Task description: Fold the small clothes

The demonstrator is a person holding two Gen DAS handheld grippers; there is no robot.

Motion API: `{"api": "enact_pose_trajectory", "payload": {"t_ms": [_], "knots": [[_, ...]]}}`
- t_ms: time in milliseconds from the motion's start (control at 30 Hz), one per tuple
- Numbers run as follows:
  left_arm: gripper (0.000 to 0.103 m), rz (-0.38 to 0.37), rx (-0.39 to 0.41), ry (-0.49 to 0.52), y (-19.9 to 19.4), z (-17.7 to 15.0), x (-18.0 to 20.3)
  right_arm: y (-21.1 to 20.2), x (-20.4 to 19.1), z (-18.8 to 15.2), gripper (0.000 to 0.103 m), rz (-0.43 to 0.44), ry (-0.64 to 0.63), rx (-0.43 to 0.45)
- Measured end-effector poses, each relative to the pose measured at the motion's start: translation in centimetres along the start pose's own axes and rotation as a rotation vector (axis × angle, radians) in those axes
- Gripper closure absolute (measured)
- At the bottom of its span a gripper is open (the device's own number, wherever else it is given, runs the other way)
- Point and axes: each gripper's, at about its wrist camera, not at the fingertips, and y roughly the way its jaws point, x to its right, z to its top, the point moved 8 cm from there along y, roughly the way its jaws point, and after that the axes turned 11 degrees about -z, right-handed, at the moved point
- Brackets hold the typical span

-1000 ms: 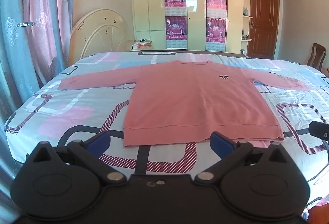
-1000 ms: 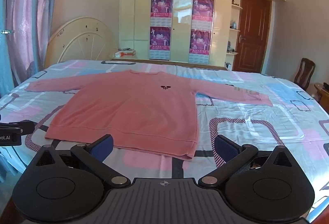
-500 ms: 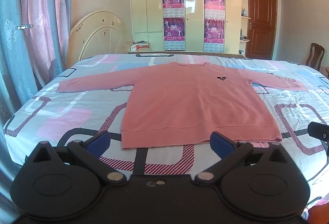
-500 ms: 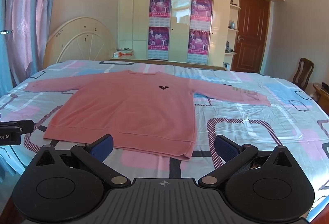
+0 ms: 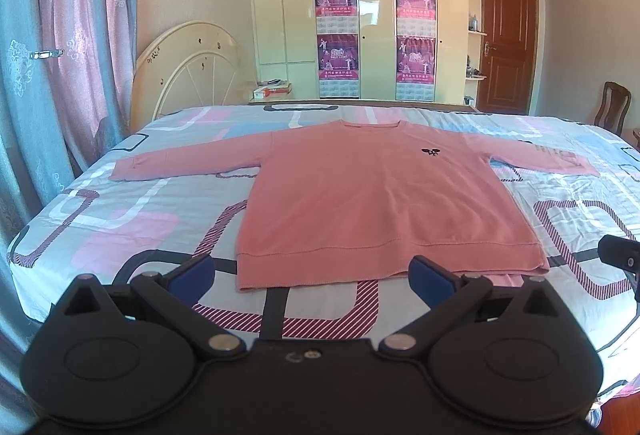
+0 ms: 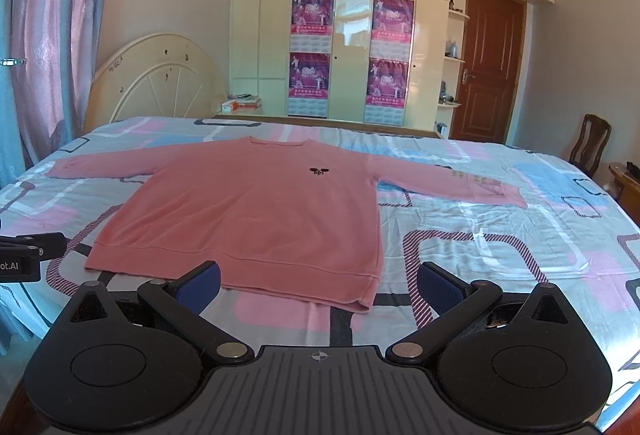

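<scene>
sweater [image 5: 384,203] flat on bed [image 5: 120,219] | headboard [image 5: 188,67] behind-left — wardrobe [image 5: 360,15] behind | chair [image 5: 612,103] right
</scene>
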Motion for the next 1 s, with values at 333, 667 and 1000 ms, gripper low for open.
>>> {"api": "enact_pose_trajectory", "payload": {"t_ms": [333,667,1000], "knots": [[0.000,0.002,0.000,0.001,-0.17,0.04,-0.08,-0.06,0.04,0.09,0.000,0.001,0.001,0.003],[0.000,0.003,0.000,0.001,-0.42,0.18,-0.29,0.04,0.02,0.10,0.000,0.005,0.001,0.002],[0.000,0.004,-0.004,0.001,-0.64,0.29,-0.58,0.10,0.07,0.05,0.000,0.002,0.000,0.001]]}}
